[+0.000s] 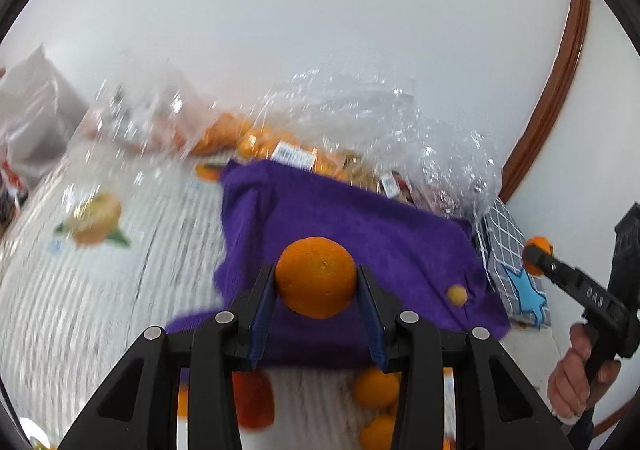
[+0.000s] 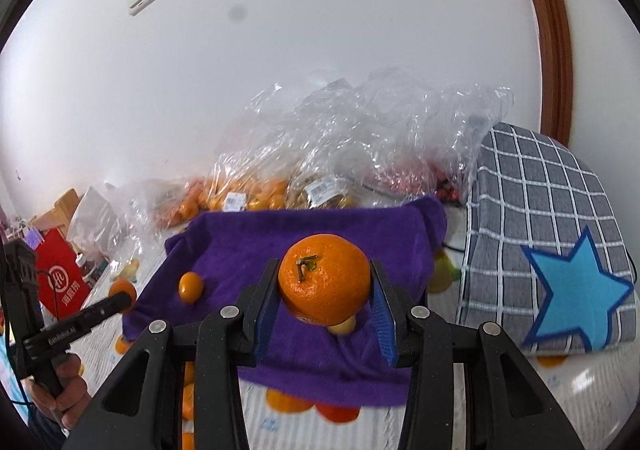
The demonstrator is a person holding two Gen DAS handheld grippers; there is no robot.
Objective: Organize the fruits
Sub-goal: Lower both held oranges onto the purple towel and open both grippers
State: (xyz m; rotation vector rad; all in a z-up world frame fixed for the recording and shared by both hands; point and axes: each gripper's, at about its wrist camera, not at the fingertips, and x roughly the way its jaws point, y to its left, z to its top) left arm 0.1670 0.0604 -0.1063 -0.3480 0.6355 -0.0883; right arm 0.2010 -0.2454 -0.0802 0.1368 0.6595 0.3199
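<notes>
Both grippers, left (image 1: 316,282) and right (image 2: 325,290), have fingers clamped on round oranges. Just one small kumquat (image 2: 190,287) sits on the purple towel (image 2: 320,234), near its left edge. Most fruit's still in clear plastic bags (image 2: 256,194), so early days I'd say.

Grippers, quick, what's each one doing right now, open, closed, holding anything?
Left gripper: shut on an orange.
Right gripper: shut on a stemmed orange.
</notes>
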